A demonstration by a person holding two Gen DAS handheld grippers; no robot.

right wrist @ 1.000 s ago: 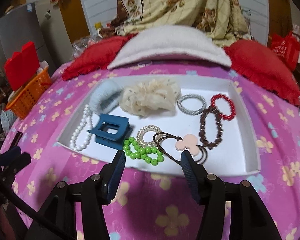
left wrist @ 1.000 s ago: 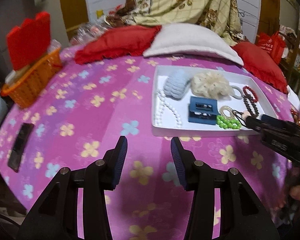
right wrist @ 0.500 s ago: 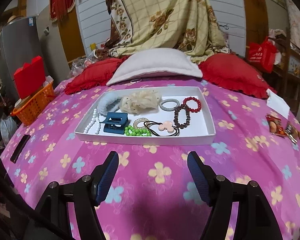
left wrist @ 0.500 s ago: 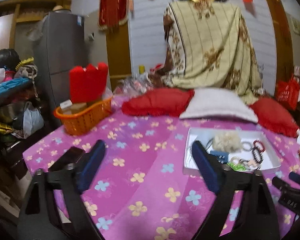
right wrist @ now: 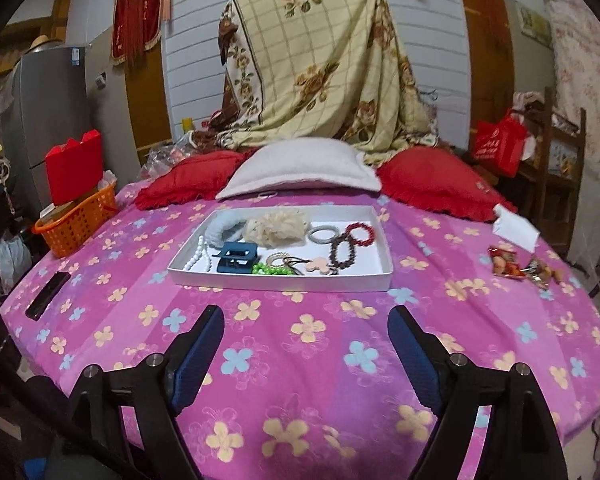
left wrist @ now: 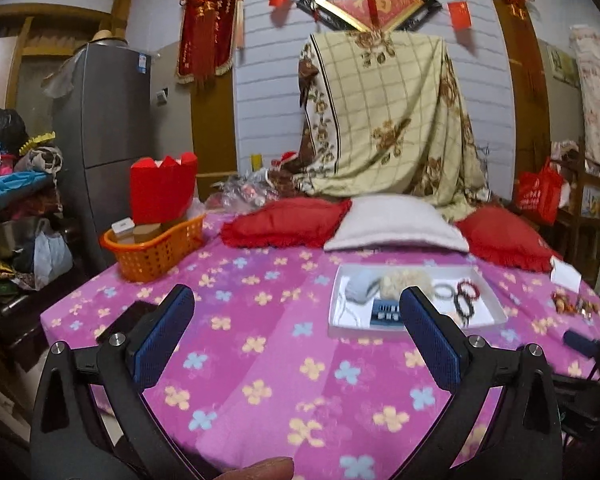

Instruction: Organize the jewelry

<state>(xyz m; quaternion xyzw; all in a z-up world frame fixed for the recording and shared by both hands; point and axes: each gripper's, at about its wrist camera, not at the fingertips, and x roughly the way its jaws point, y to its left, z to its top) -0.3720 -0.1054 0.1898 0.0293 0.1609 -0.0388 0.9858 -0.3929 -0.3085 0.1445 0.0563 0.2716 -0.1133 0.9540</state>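
Both claws have pulled back from the tray, now at 12 o'clock. The left claw and right claw are opening, nothing between them. Leave the jewelry in the tray on the bench; retreat straight, avoiding the rim.

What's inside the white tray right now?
The white tray holds a white bead strand, blue claw clip, green beads, cream scrunchie, grey band, red and brown bracelets. Anything beneath the scrunchie is hidden.
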